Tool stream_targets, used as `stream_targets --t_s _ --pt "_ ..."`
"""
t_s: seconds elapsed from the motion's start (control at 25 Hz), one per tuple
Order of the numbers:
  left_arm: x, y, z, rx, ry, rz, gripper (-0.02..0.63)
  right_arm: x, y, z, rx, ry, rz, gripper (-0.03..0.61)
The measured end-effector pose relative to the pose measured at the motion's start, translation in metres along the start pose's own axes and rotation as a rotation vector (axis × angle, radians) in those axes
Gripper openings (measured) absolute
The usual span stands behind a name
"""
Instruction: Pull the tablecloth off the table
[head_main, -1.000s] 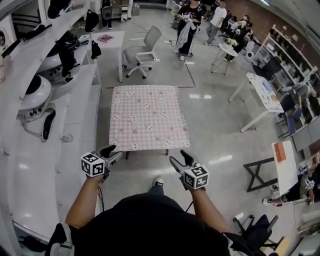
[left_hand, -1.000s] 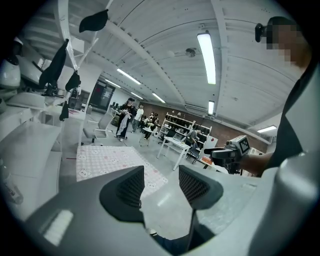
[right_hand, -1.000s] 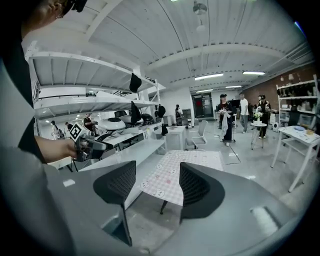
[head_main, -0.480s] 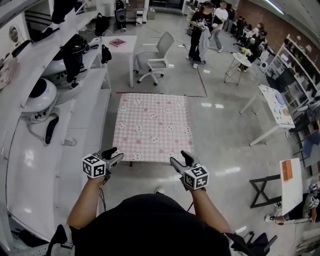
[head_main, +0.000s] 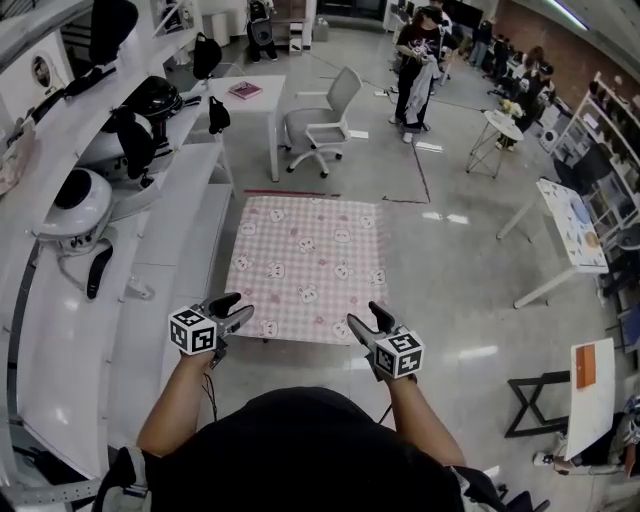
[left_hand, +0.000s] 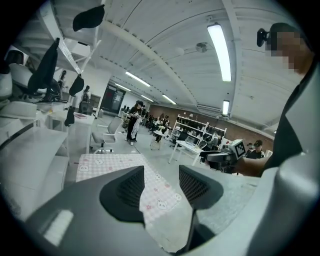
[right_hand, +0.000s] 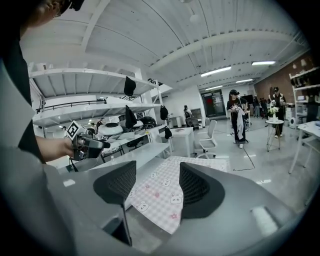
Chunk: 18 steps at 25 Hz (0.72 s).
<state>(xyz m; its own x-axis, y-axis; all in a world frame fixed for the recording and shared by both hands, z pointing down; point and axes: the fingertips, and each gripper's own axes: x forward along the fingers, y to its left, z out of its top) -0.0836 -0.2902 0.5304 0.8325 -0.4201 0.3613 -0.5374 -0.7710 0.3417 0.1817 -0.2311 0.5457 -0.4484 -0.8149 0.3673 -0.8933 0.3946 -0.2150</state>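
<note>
Pink-checked tablecloth (head_main: 308, 265) lies spread flat straight ahead of you, its near edge just beyond both grippers. Your left gripper (head_main: 236, 306) hovers off the near left corner, your right gripper (head_main: 363, 315) off the near right. Both sets of fingers (left_hand: 131, 189) stand wide apart, gripping nothing.

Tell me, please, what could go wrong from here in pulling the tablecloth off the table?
1. The left claw and the right claw are both open and short of the near edge of the tablecloth; closing now would probably grab nothing.
2. If only one claw catches its corner, the cloth could skew and drag toward the white bench close on the left.
</note>
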Motion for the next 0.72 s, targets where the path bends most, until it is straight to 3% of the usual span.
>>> stream_targets --t_s 0.32,0.72 --pt "0.024 0.006 0.001 -0.036 0.004 0.05 0.212 0.024 -0.032 0.003 -0.003 0.033 0.064 0.299" --pt "0.027 0.018 -0.006 -0.058 0.025 0.037 0.213 0.039 -0.036 0.01 -0.011 0.052 0.078 0.299"
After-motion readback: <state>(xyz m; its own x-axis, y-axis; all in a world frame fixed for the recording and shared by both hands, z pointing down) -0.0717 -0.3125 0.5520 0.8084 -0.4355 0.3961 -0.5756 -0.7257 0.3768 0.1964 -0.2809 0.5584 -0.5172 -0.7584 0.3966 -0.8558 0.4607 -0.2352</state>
